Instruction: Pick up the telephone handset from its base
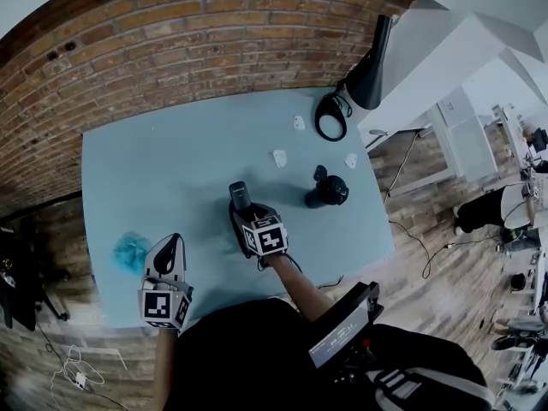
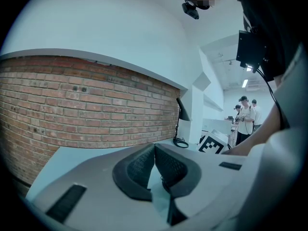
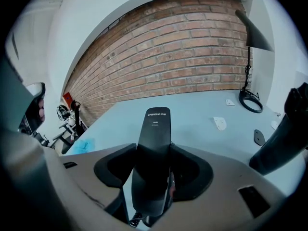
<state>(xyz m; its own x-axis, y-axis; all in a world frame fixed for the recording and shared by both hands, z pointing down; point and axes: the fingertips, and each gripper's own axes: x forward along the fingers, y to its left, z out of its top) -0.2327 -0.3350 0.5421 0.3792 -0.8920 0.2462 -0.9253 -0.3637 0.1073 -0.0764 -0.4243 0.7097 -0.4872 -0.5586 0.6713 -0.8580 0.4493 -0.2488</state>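
The left gripper (image 1: 174,248) and right gripper (image 1: 241,202) are pale grey shells with black textured pads (image 2: 139,170) — each carries a cube (image 1: 267,237) of black-and-white square markers; the person wears black.

I see my left tool (image 2: 155,148) low in frame, jaws pressed together. Pale counter (image 2: 91,152) beyond, brick wall (image 2: 72,105) at left, black lamp (image 2: 182,112) near centre.

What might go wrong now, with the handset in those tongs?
The handset looks smooth and sticks far out past the right tongs, so it may tilt or slip. A coiled cord shows below it; pulling away might tug the base over, though I cannot see where the cord runs.
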